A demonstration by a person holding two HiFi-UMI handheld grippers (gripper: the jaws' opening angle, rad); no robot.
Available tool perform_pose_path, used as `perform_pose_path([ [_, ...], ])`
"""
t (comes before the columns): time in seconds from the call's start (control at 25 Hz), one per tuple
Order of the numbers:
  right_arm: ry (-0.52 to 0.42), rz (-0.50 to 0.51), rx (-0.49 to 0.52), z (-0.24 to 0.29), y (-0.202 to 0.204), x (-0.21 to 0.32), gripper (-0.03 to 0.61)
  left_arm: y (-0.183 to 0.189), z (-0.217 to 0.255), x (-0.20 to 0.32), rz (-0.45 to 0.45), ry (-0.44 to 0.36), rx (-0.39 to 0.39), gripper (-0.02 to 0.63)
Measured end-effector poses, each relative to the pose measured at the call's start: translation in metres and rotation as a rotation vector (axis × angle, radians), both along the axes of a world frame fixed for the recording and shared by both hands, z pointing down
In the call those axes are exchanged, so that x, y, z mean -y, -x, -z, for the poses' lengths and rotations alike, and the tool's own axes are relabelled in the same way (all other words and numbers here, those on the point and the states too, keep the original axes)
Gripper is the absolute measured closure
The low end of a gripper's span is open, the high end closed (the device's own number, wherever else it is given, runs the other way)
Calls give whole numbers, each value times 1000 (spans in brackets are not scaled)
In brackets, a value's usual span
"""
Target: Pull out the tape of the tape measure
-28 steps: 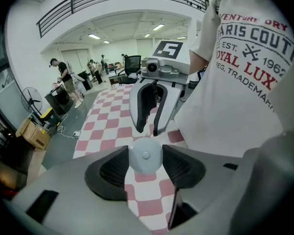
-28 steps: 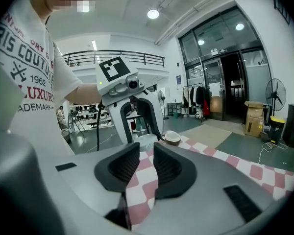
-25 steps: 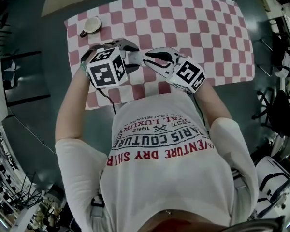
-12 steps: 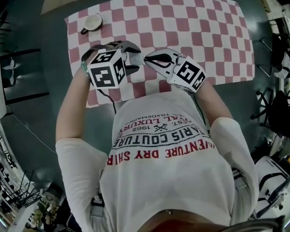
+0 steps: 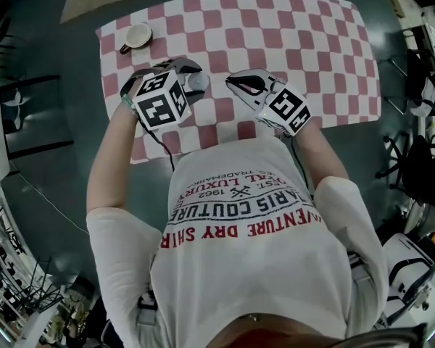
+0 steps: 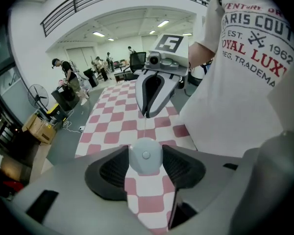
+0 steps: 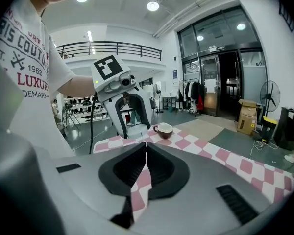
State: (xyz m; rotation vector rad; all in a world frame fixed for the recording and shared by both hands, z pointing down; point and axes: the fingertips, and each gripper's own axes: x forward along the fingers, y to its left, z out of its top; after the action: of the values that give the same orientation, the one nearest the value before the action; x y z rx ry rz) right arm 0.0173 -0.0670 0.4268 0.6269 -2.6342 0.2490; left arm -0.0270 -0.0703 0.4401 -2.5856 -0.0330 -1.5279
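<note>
Left gripper view: L gripper (image 6: pixel 146 152) clamps tape measure (image 6: pixel 145 156); R gripper (image 6: pixel 146 115) just beyond it, pinched on tape (image 6: pixel 145 129), taut between.

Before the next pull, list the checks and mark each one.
1. Left gripper clamped on tape measure: ok.
2. Right gripper shut on tape: ok.
3. Tape straight between the two grippers: ok.
4. Cup clear of the pull path: ok, it sits at the table's far left corner.
5. Tape left in the case: cannot tell.
</note>
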Motion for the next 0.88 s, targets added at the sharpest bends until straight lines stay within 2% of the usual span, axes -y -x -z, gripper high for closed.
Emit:
perform_pose_path([
  [0.12,11,-29,-25,-6,-7,5,545,-6,-3,5,43,11,-27,382],
  [0.28,69,-86,-81,-17,-12,13,545,-11,-11,12,103,-4,-24,382],
  [0.48,171,-215,-215,-44,-44,28,545,-3,-28,25,179,-34,13,382],
  [0.68,261,-301,-224,-55,-64,30,545,-2,-31,23,226,-7,-42,382],
  [0.8,246,-339,-230,-55,-67,35,545,-5,-35,27,228,-60,-25,382],
  [0.88,217,-358,-196,-48,-70,40,545,-7,-34,31,240,-89,-34,382],
])
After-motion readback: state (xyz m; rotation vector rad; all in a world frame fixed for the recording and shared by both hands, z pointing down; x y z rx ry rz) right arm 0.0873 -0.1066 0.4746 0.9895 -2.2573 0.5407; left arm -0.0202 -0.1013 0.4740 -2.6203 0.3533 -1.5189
